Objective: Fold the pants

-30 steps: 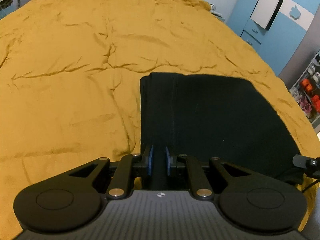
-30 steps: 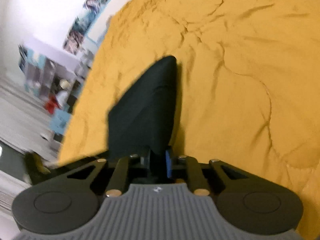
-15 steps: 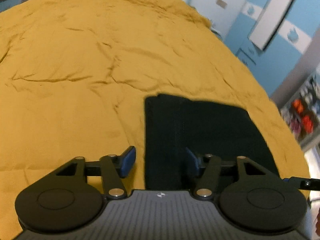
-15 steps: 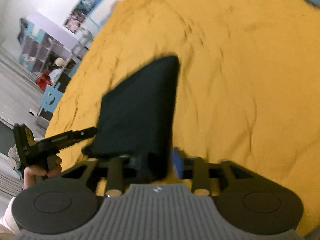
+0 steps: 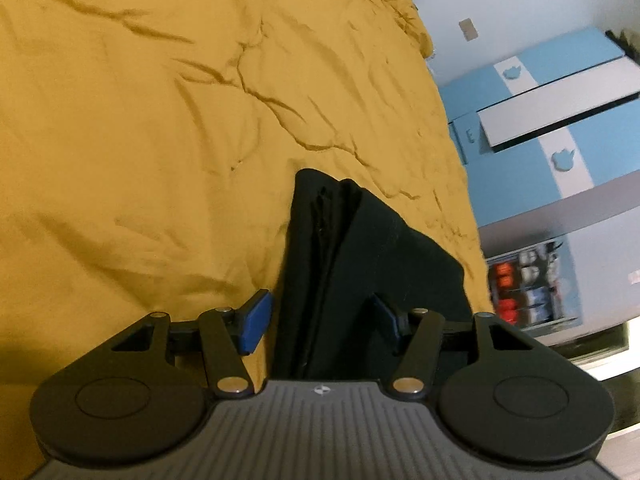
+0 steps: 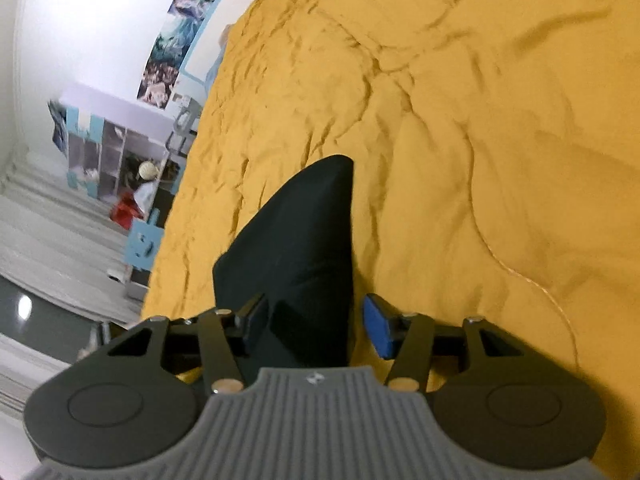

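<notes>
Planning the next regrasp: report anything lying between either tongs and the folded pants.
Nothing visible: the folded black fabric pants on the mustard quilt already lie between the open left tongs and opening right tongs.

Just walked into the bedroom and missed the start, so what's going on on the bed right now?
A person is folding black pants on a mustard-yellow bedspread, with a handheld tool in each hand. The pants lie folded into a compact stack. The left tool is open, its pads clear of the cloth on either side. The right tool is opening, with the pants' edge between its pads but no longer pinched. Neither tool holds the pants.
</notes>
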Tool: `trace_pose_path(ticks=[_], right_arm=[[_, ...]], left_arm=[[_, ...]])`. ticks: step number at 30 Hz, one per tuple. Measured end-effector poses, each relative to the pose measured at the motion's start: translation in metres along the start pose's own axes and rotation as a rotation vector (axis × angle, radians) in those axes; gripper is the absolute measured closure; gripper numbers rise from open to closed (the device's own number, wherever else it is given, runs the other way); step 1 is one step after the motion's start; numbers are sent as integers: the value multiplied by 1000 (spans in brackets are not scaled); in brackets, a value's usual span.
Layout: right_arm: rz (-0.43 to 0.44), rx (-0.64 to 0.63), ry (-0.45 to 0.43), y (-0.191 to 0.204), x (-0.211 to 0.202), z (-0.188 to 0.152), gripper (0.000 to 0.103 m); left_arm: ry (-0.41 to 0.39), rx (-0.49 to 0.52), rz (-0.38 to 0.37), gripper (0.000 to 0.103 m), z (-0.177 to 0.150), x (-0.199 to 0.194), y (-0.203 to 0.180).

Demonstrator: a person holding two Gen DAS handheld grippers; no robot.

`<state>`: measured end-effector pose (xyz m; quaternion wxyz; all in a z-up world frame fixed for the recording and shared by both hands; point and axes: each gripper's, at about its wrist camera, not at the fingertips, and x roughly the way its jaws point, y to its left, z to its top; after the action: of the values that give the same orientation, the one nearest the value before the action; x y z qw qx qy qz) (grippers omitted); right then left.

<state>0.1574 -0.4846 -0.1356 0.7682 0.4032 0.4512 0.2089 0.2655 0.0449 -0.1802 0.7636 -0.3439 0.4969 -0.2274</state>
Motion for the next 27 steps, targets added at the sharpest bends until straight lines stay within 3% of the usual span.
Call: trace_pose_path(ticks=[4,7,10,14,21,27], right_arm=[[51,42,27,-9,16,6,63],[50,51,42,-9,29,10,71],[48,47,46,-8,29,11,78],[39,21,47,4,24,14,83],[75,-43,37,58,14,22,85],[136,-64,75,106,39,28,85]], left_arm=[[-12,-46,-72,49,0,12,11],[-29,-49,-85,60,-3,9,12],[-58,-39,-86,70,-5,-1,6],[-110,27,-33,78,-8,-18,-18],[-201,112,-6,80,-2,-69,-51],[-267,132,44,80,14,-119,-49]])
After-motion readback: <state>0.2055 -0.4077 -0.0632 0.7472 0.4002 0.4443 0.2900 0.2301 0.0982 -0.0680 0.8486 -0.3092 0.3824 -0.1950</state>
